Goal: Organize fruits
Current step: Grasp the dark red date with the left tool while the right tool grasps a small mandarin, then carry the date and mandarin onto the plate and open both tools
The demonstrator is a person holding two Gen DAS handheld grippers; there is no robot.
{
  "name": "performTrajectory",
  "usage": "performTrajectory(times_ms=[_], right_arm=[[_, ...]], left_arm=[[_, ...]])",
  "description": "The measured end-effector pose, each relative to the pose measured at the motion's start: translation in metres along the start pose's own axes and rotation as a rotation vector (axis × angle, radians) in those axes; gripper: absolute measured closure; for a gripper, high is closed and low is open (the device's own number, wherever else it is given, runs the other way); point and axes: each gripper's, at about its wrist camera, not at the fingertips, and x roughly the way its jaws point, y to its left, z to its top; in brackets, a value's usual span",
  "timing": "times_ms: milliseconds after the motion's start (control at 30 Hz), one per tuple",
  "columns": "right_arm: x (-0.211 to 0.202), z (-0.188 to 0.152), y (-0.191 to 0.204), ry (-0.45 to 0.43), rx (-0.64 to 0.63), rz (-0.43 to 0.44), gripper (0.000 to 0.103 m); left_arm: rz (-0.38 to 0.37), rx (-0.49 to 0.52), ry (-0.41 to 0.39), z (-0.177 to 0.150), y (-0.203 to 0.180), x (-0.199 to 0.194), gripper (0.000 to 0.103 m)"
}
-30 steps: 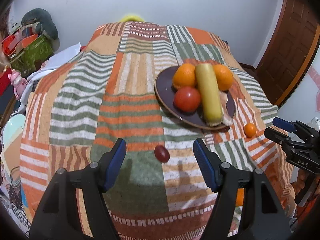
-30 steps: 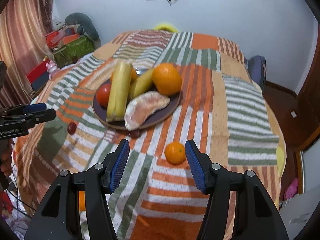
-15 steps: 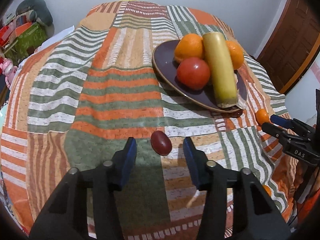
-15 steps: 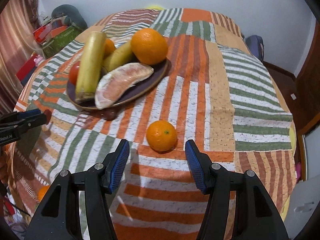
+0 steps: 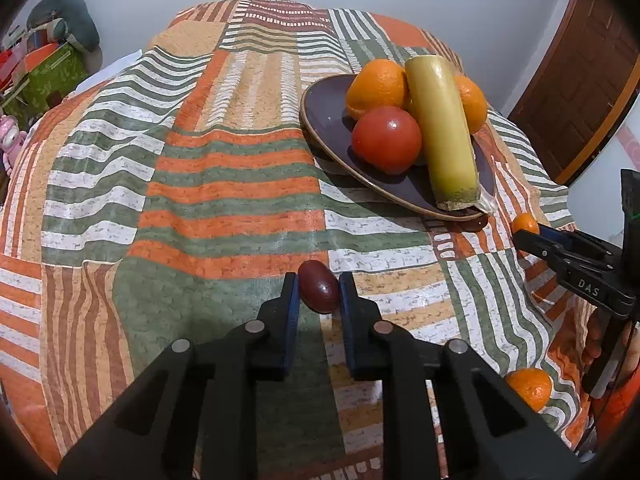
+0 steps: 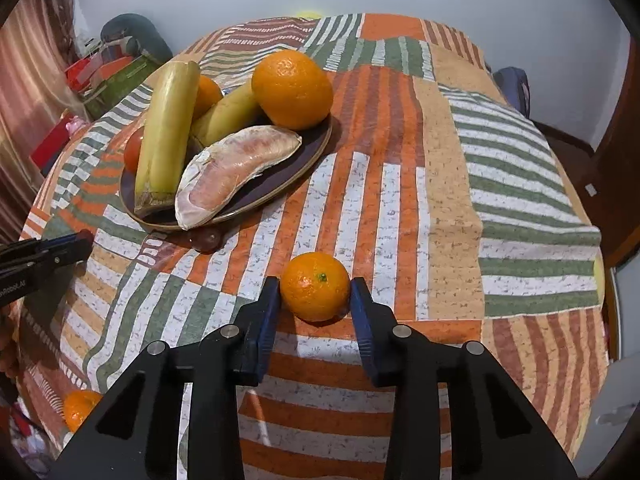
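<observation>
A small dark red fruit (image 5: 319, 294) lies on the striped patchwork cloth (image 5: 224, 184), and my left gripper (image 5: 318, 280) is shut on it, both pads against its sides. A small orange (image 6: 315, 292) sits on the cloth between the pads of my right gripper (image 6: 315, 282), whose jaws are closing and touch it on both sides. Beyond them a dark plate (image 5: 320, 120) holds two oranges, a tomato (image 5: 386, 138), a long yellow-green fruit (image 5: 440, 128) and a peeled pomelo segment (image 6: 236, 168). Another dark fruit (image 6: 206, 239) rests at the plate's rim.
A second small orange (image 5: 528, 388) lies near the cloth's drooping front edge. Boxes and toys (image 5: 44, 76) are piled at the far left by the wall. A brown door (image 5: 580, 80) stands at the right. The cloth falls away at its sides.
Both grippers sank toward the cloth. The left one's jaws closed onto the dark red fruit. The right one's jaws narrowed around the small orange.
</observation>
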Motion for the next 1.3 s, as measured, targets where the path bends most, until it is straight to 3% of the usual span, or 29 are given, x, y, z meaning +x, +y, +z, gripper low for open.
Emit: performTrajectory(times_ms=[267,767,1300], right_arm=[[-0.017,0.006,0.006,-0.038,-0.025,-0.001,0.071],[-0.052,0.04,0.014,-0.176,-0.051,0.003,0.071],[-0.036,0.08,0.026,-0.229,-0.074,0.027,0.071]], left_arm=[[-0.004,0.031,-0.04,0.005,-0.015,-0.018,0.084],[-0.015,0.056,-0.171,0.044,-0.032,-0.051,0.084],[-0.022,0.051,-0.216,0.087,-0.026,-0.034,0.084]])
